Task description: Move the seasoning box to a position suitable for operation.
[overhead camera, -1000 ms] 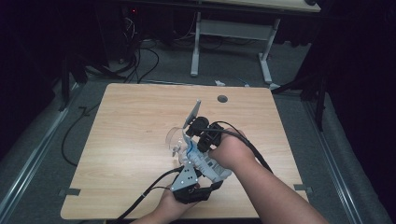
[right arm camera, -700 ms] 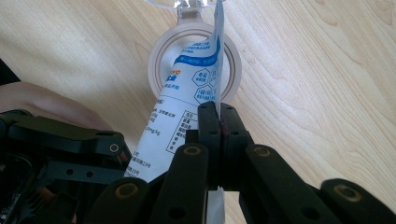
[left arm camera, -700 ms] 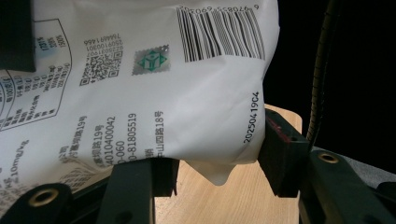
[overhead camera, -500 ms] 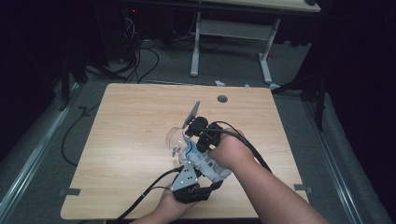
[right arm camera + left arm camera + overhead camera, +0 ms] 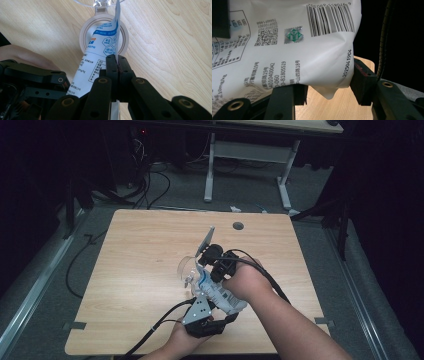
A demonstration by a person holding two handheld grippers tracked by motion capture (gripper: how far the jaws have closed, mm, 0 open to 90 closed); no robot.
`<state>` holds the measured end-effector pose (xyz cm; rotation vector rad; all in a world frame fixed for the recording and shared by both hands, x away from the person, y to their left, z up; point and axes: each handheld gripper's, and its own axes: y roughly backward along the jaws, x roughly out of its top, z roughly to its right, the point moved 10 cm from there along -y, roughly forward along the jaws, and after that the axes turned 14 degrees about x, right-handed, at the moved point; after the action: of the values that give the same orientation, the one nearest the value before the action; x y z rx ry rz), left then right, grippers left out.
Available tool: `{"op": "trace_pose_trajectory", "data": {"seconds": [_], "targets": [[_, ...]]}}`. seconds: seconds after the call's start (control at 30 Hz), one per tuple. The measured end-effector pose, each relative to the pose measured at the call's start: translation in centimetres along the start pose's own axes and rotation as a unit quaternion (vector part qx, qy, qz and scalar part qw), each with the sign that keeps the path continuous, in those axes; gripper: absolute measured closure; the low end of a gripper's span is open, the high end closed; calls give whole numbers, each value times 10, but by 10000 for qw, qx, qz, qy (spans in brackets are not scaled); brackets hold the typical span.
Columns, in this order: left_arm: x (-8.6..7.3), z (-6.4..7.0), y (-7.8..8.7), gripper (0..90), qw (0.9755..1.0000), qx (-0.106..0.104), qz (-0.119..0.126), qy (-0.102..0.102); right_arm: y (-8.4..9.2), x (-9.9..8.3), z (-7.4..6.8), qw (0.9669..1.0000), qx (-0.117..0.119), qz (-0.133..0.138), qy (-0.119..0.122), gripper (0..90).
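Observation:
A white pouch [image 5: 218,294] with blue print hangs between both grippers, low over the wooden table [image 5: 140,270]. In the left gripper view its printed side with a barcode [image 5: 299,45] sits between the jaws of my left gripper [image 5: 328,80], whose pads press on the two sides. My right gripper [image 5: 116,58] is shut on the pouch's thin upper edge [image 5: 100,50]. Under the pouch's tip stands a round container with a white rim [image 5: 85,37] and a clear hinged lid [image 5: 100,2]. From above, the clear container [image 5: 187,267] lies just left of the right gripper [image 5: 216,261].
A cable hole [image 5: 238,226] sits near the table's far edge. Beyond the table stand the white legs of a desk [image 5: 210,170], with cables on the floor [image 5: 150,185]. The grippers' cables trail off the near edge and to the right.

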<state>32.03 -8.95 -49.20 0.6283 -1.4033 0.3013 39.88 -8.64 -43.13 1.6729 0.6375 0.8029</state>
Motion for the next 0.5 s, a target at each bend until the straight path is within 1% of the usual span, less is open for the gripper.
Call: {"op": "trace_pose_trajectory", "data": {"seconds": [0.23,0.27,0.5], "targets": [[-1,0,-1,536,10000,15,-9,-34,1,0,0,10000,7,-3,18,900],[-2,-1,-1,536,10000,19,-24,-65,1,0,0,10000,22,17,29,900],[-3,-1,-1,537,10000,38,-27,-44,0,0,0,10000,-1,18,18,900]]}}
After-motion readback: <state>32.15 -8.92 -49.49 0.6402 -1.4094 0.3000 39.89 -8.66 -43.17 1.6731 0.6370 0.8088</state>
